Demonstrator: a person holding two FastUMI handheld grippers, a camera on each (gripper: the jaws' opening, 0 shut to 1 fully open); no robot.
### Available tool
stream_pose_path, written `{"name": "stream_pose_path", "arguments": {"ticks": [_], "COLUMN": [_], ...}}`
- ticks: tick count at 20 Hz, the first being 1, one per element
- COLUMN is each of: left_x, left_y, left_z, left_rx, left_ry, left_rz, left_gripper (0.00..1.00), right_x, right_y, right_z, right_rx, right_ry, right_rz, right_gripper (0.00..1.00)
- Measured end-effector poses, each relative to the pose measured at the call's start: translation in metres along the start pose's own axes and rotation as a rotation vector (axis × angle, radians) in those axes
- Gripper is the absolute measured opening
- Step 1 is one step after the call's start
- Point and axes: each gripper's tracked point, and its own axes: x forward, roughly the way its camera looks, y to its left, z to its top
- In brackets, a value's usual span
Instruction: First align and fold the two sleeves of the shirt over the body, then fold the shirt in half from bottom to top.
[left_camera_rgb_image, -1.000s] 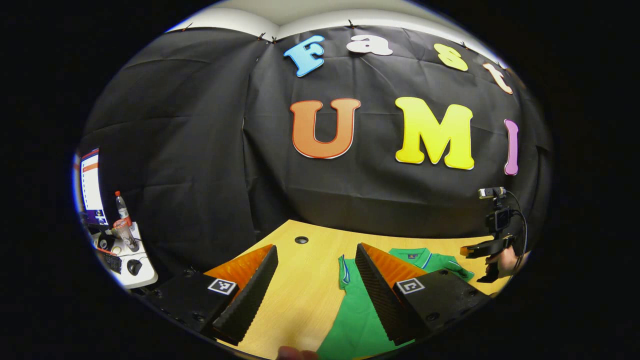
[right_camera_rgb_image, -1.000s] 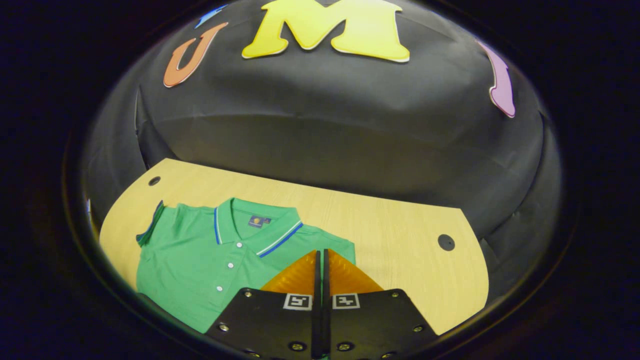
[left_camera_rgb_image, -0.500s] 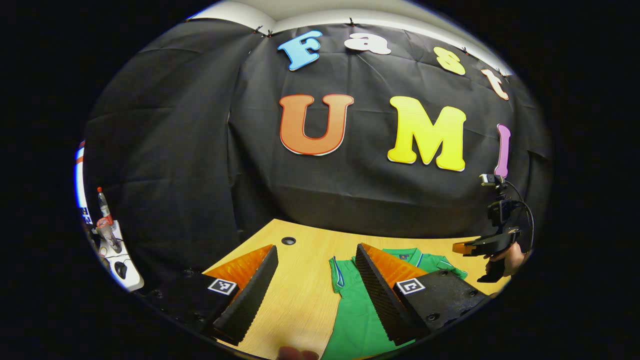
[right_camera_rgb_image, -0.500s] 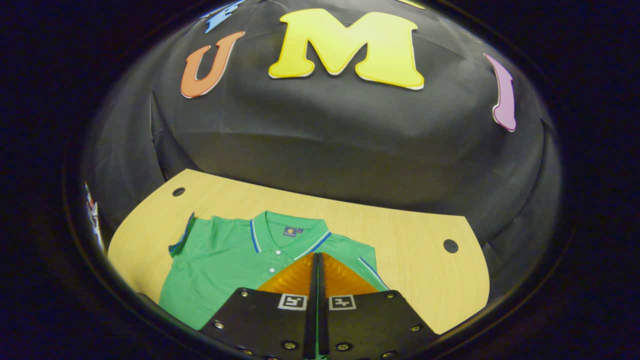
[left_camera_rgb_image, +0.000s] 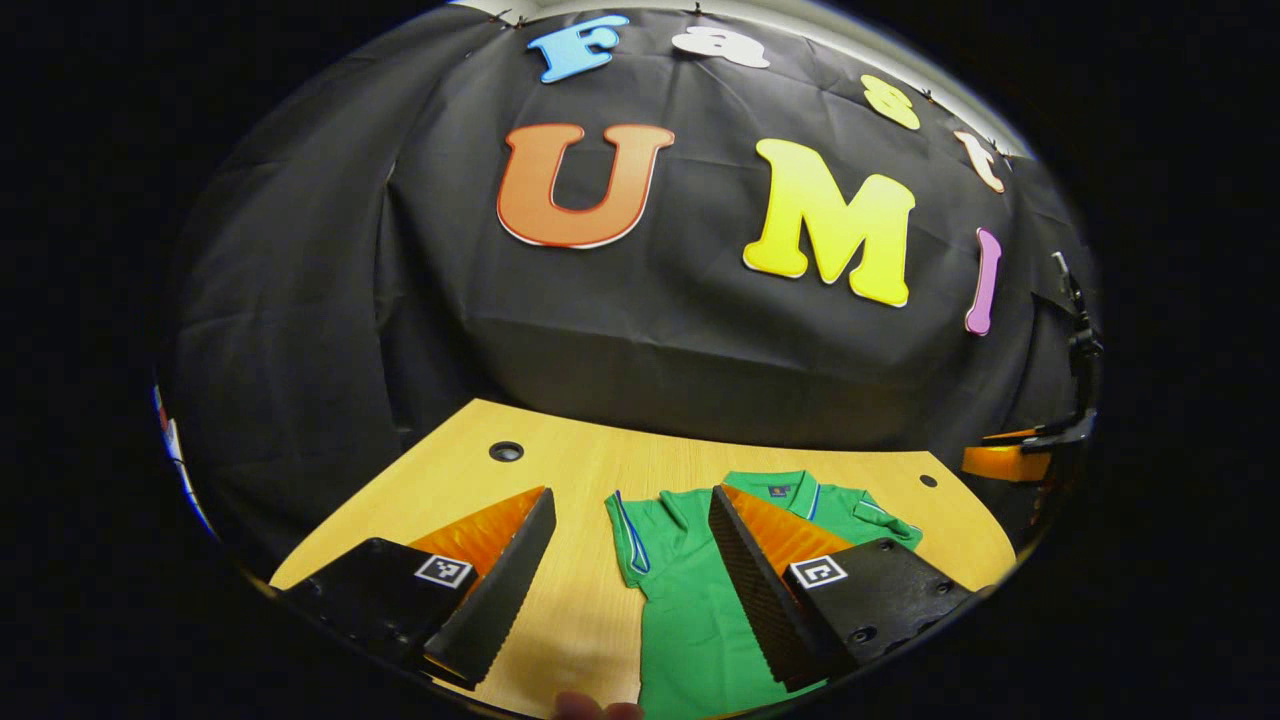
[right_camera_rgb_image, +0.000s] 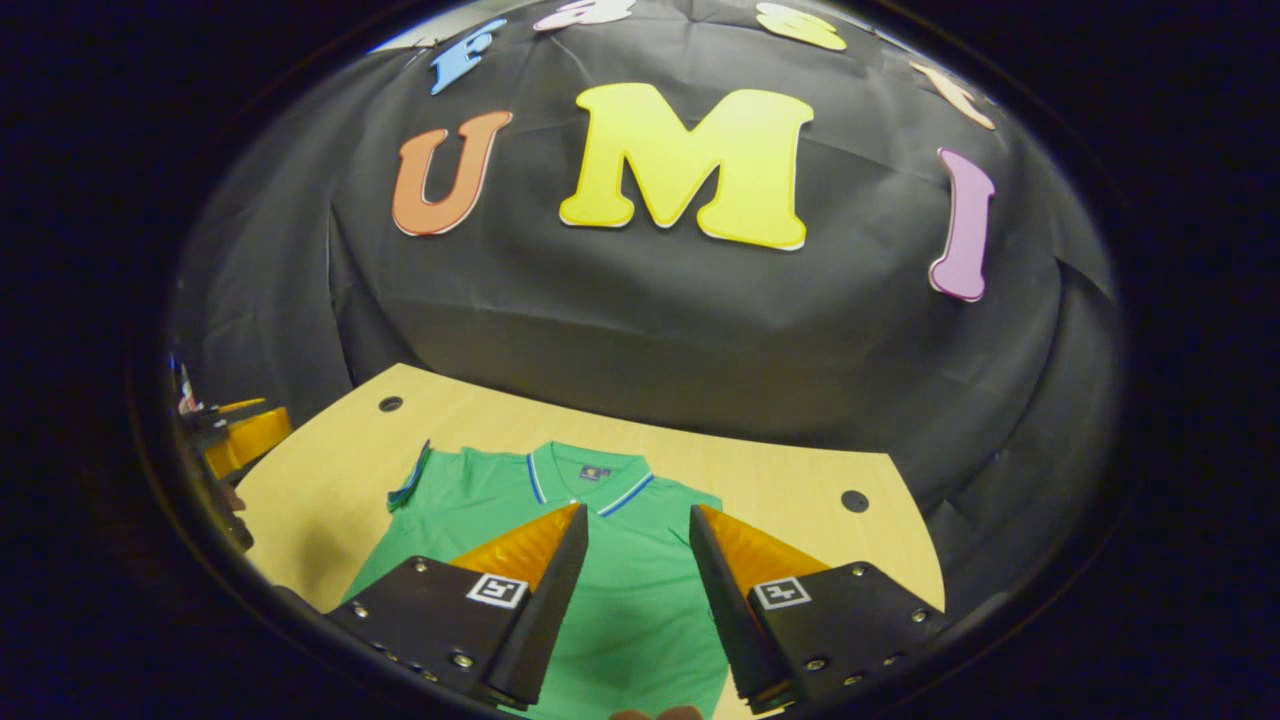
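Observation:
A green polo shirt (left_camera_rgb_image: 690, 610) with blue-striped trim lies flat on the wooden table (left_camera_rgb_image: 560, 470), collar toward the back wall. In the left gripper view my left gripper (left_camera_rgb_image: 630, 495) is open above the table, its right finger over the shirt's body and its left finger over bare wood. The shirt's left sleeve (left_camera_rgb_image: 628, 530) sticks out between them. In the right gripper view my right gripper (right_camera_rgb_image: 638, 512) is open over the shirt (right_camera_rgb_image: 630, 610), just below the collar (right_camera_rgb_image: 590, 478), holding nothing. The left sleeve (right_camera_rgb_image: 410, 485) lies spread out. My right gripper (left_camera_rgb_image: 1010, 455) also shows at the far right edge.
The table has round cable holes (left_camera_rgb_image: 506, 451) (right_camera_rgb_image: 853, 500) near its back corners. The black cloth wall stands right behind the table. In the right gripper view my left gripper (right_camera_rgb_image: 240, 440) shows at the far left edge, beside the table's side.
The right gripper went from shut on shirt fabric to open and now sits centred over the shirt's chest. The left gripper stayed open and swung toward the shirt.

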Motion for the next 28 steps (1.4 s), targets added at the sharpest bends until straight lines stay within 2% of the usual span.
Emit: {"name": "stream_pose_path", "arguments": {"ticks": [8,13,17,20,22,25,26,27,28], "left_x": [0.087,0.117,0.13,0.138,0.143,0.146,0.146,0.146,0.148], "left_y": [0.008,0.016,0.021,0.015,0.011,0.015,0.019,0.022,0.024], "left_z": [-0.06,-0.102,-0.118,-0.127,-0.134,-0.137,-0.139,-0.138,-0.135], "left_rx": [0.027,0.026,0.042,0.07,0.091,0.134,0.15,0.157,0.162], "left_ry": [0.117,0.223,0.264,0.288,0.307,0.327,0.334,0.333,0.328], "left_rz": [-0.047,-0.032,-0.021,-0.039,-0.045,-0.023,-0.008,0.0,0.007], "left_gripper": [0.98,0.98,0.97,0.84,0.81,0.78,0.73,0.74,0.6], "right_x": [-0.033,-0.037,-0.037,-0.035,-0.034,-0.034,-0.034,-0.034,-0.034], "right_y": [0.019,0.024,0.018,0.014,0.012,0.006,0.004,0.003,0.002], "right_z": [-0.024,-0.044,-0.054,-0.062,-0.067,-0.07,-0.072,-0.073,-0.074], "right_rx": [0.024,0.04,0.07,0.085,0.092,0.104,0.115,0.127,0.137], "right_ry": [0.054,0.1,0.12,0.133,0.141,0.147,0.147,0.149,0.15], "right_rz": [0.032,0.039,0.029,0.023,0.023,0.018,0.018,0.018,0.02], "right_gripper": [0.67,0.67,0.67,0.67,0.67,0.67,0.67,0.67,0.67]}}
